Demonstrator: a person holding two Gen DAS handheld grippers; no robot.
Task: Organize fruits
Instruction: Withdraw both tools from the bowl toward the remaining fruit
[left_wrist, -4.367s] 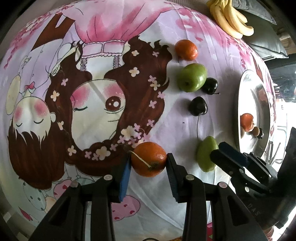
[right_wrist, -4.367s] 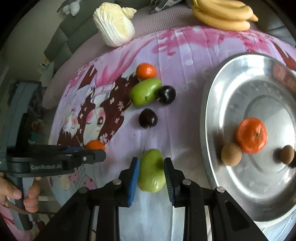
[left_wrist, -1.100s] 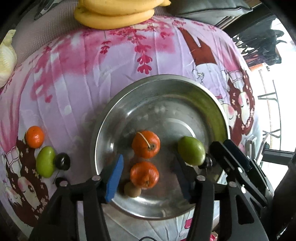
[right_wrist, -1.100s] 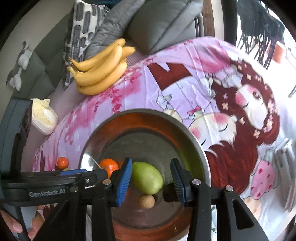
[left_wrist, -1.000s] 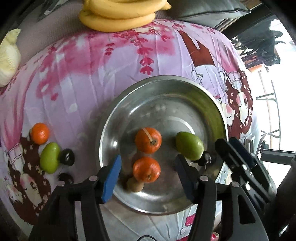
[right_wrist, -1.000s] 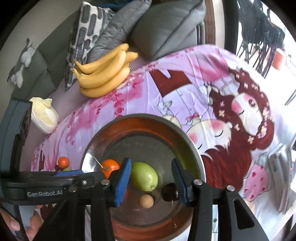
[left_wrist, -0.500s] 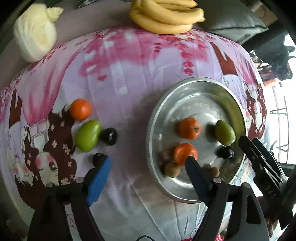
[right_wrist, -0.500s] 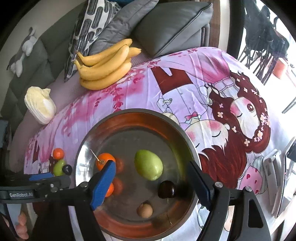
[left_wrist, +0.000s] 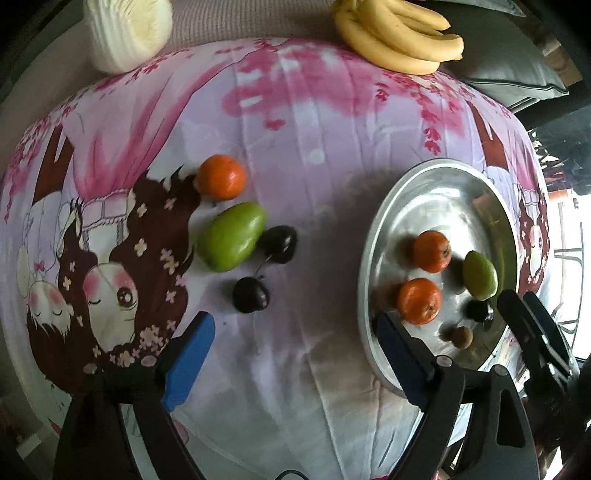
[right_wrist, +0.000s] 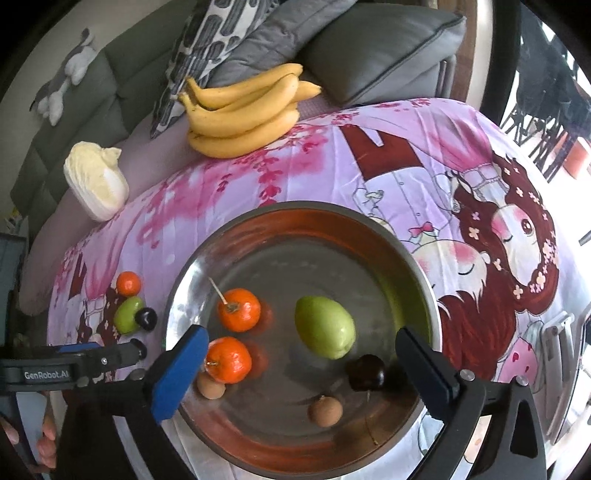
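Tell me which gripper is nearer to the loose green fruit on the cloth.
Left. The left gripper hangs open just short of the green fruit; the right gripper is open over the tray, farther away.

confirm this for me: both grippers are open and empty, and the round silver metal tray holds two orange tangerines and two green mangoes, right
Not quite: the round silver metal tray holds only one green mango, as the right wrist view shows. The second green mango lies on the cloth. The two orange tangerines and both open, empty grippers are right.
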